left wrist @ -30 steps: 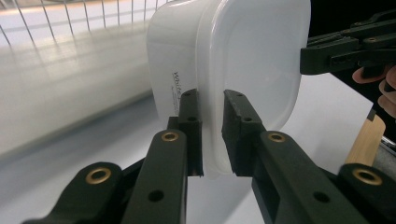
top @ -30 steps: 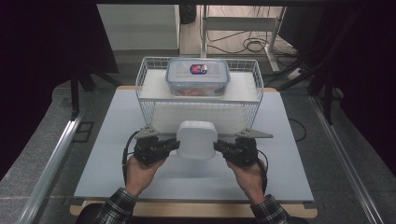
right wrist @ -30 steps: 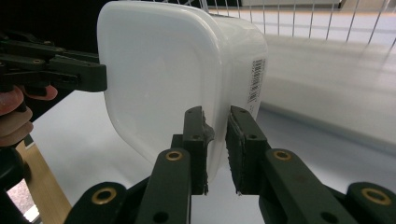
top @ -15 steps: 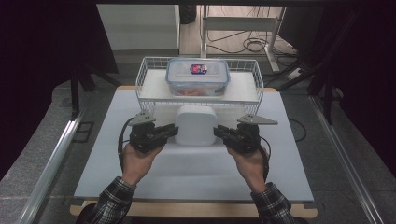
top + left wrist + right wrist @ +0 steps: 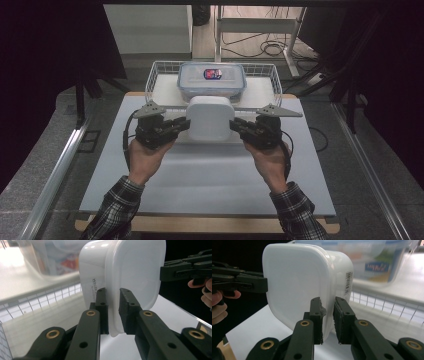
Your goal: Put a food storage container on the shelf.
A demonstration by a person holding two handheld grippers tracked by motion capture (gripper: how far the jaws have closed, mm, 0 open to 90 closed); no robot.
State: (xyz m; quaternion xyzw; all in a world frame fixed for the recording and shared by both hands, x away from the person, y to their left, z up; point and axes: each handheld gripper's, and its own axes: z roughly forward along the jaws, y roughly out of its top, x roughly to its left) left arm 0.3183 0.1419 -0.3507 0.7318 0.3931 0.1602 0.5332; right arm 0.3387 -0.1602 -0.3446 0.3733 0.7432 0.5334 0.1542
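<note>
High view: white lidded container (image 5: 210, 118), held off the pale table (image 5: 210, 175) between the left gripper (image 5: 184, 126) and right gripper (image 5: 236, 127), one on each side rim; it hangs just in front of the wire basket (image 5: 155, 75), near the basket's front rail. Inside the basket, toward the back, sits a clear box with a blue lid (image 5: 211, 81), labelled on top. Plaid sleeves enter from the bottom edge. Left gripper view: left gripper (image 5: 113, 312) pinched closed on the projecting rim of the white container (image 5: 130, 272), pads pressing either face of the lip; basket wire (image 5: 45, 296) and the clear box (image 5: 50, 257) blurred behind; the right gripper (image 5: 165, 271) meets the far side of the container. Right gripper view: right gripper (image 5: 328, 320) likewise clamped on the container (image 5: 297, 285) rim, barcode sticker on its wall; the basket (image 5: 382, 307) and clear box (image 5: 377, 262) lie beyond; the left gripper (image 5: 263, 283) holds the opposite edge. Status, as judged: pick-up complete, container airborne; the carry over the basket rail, the lowering beside the clear box and the release appear outstanding. Change against the earlier high views: the container and both hands stand higher and closer to the basket; both grips unchanged.
</note>
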